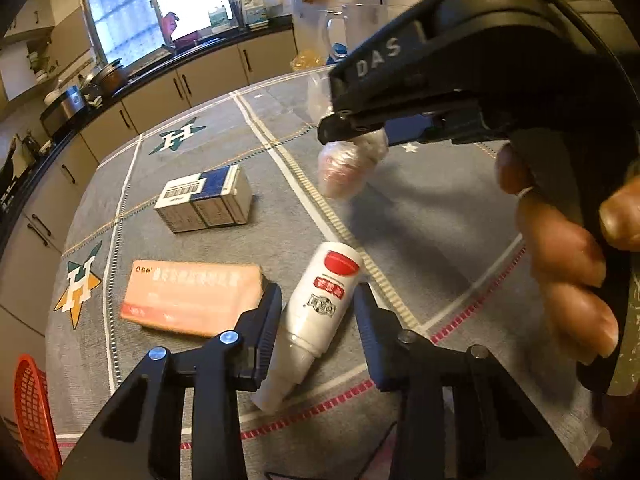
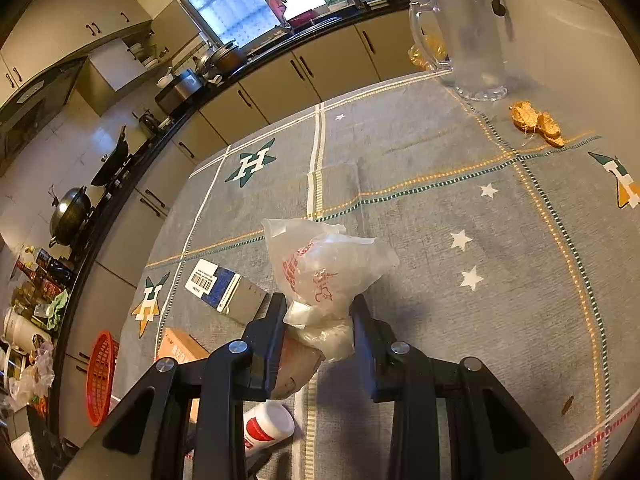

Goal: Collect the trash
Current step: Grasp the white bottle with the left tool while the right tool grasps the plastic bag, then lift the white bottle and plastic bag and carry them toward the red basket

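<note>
Grey tablecloth (image 1: 400, 220) fills mid-frame; collection looks barely begun. Red basket (image 1: 32, 412), lower left, shows no contents. Peach box (image 1: 188, 300), blue-white box (image 1: 204, 200) lie uncollected. Left gripper (image 1: 316, 312) straddles white bottle (image 1: 320, 300), contact unclear. Right gripper (image 2: 318, 320) pinches plastic bag (image 2: 320, 272), centre.

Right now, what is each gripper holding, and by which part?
The right gripper pinches the crumpled plastic bag by its bunched lower end. The left gripper straddles the white bottle around its middle; contact cannot be told.
</note>
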`<action>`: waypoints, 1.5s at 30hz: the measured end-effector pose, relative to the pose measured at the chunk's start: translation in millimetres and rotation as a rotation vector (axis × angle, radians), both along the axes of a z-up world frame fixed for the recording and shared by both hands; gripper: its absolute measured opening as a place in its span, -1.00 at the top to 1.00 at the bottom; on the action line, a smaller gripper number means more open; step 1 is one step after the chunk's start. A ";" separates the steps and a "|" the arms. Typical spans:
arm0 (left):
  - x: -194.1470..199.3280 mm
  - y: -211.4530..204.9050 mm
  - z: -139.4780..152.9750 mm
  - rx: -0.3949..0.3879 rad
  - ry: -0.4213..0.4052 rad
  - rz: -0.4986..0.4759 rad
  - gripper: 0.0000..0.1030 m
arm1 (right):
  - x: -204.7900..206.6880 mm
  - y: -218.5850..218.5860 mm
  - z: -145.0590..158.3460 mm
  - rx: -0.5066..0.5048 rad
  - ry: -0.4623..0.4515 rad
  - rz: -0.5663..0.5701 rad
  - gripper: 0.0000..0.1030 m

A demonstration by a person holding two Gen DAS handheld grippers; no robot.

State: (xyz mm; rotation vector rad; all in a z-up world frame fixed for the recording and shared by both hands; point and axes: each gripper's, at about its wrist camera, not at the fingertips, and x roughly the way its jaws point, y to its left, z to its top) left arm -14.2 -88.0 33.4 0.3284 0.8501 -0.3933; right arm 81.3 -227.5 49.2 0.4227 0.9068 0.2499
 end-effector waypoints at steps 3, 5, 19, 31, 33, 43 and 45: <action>4.8 1.1 -5.5 0.008 0.019 0.010 0.29 | 0.6 0.1 -1.1 0.001 0.004 -0.001 0.33; 9.4 2.9 -10.4 -0.001 0.053 0.008 0.29 | 0.4 0.5 -1.6 0.000 0.006 -0.003 0.33; 2.1 16.2 -4.7 -0.102 0.033 0.050 0.44 | -3.4 2.8 1.1 -0.019 -0.020 0.001 0.33; -28.6 68.7 35.5 -0.183 -0.114 0.206 0.44 | -28.0 45.8 24.5 -0.121 -0.195 0.135 0.33; -31.2 79.3 37.5 -0.185 -0.129 0.239 0.44 | -35.8 58.1 28.4 -0.155 -0.239 0.167 0.33; -39.8 115.7 41.3 -0.214 -0.146 0.315 0.44 | -66.6 104.5 27.4 -0.237 -0.347 0.325 0.33; -41.1 118.9 41.5 -0.215 -0.146 0.325 0.44 | -68.8 109.5 26.0 -0.241 -0.351 0.344 0.33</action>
